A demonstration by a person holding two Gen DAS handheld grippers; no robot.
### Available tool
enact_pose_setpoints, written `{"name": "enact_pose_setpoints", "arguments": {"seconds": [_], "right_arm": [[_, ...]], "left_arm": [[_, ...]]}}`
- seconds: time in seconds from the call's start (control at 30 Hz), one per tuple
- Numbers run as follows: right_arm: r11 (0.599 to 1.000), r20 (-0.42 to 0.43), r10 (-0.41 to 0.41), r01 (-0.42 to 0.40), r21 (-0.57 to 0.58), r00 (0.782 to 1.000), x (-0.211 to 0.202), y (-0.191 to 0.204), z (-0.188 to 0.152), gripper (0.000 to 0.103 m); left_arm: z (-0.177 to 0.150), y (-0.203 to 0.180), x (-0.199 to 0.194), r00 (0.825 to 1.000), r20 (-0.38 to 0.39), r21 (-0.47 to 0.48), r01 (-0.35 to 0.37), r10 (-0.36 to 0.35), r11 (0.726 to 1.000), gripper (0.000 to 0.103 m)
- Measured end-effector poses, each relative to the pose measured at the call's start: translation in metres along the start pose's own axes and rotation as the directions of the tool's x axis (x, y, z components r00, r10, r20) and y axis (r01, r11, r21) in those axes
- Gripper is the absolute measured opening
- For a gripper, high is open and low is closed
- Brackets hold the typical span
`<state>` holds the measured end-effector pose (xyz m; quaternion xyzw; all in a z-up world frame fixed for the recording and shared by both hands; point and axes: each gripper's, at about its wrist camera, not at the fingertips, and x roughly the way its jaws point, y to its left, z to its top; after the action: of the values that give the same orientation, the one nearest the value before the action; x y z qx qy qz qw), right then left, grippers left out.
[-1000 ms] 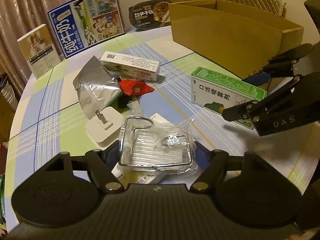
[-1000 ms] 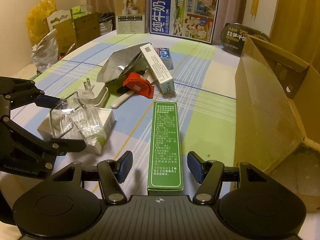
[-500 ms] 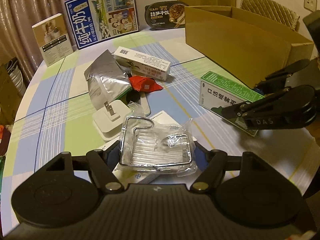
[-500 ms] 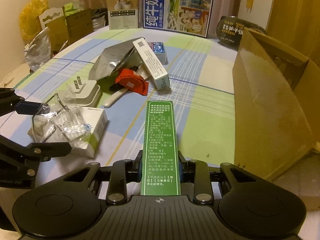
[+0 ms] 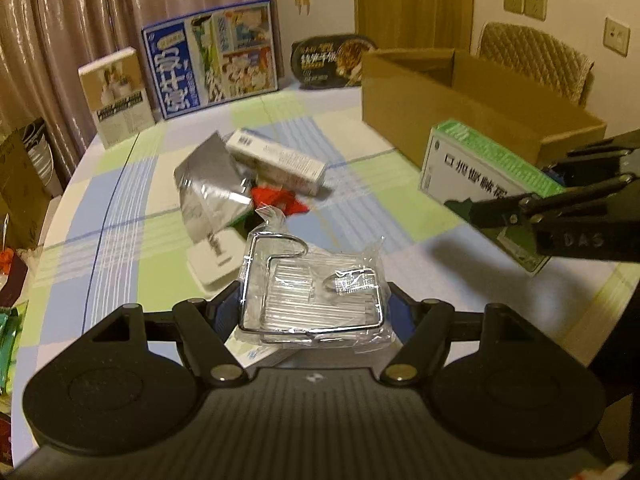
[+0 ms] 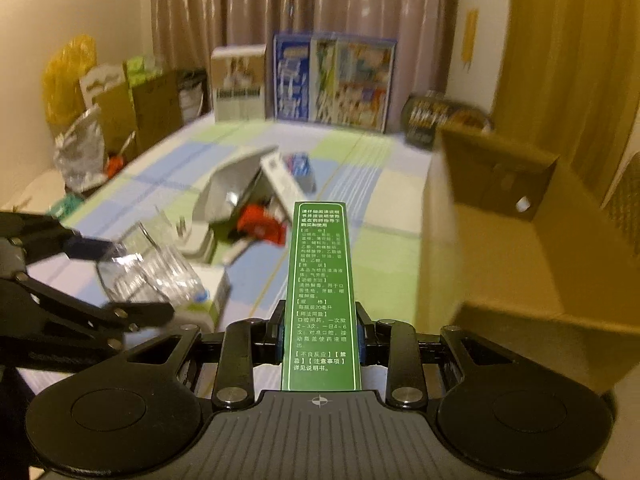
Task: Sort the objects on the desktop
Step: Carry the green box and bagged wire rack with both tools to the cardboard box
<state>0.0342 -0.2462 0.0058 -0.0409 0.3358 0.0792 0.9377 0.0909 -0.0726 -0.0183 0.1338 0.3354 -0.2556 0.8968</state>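
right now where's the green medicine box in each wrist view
Left wrist: the green medicine box is at right, above the table, clamped in the right gripper, in front of the cardboard box.
Right wrist: bottom centre, running away from the camera.
Shared landmark: the blue milk carton at the far edge.

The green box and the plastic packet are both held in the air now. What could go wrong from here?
1. The right gripper holds the long green box only at its near end, so it may pivot or slip.
2. The left gripper pinches a soft plastic packet with a wire hook; it could slide out.
3. The cardboard box wall is close, so the green box may strike it.
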Motion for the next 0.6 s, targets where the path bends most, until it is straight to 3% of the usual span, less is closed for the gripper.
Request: {"name": "enact_pose_setpoints", "arguments": {"seconds": [0.3, 0.6], "right_arm": [[0.993, 0.132, -0.114, 0.108, 0.048, 0.985, -0.061, -0.057, 0.024, 0.028], [0.967, 0.149, -0.239, 0.222, 0.125, 0.960, -0.063, -0.151, 0.033, 0.028]], "left_arm": [[0.055, -0.055, -0.018, 0.994, 0.086, 0.061, 0.067, -0.072, 0.996, 0.070], [0.120, -0.128, -0.001, 0.975, 0.154, 0.150, 0.139, -0.162, 0.979, 0.070]]}}
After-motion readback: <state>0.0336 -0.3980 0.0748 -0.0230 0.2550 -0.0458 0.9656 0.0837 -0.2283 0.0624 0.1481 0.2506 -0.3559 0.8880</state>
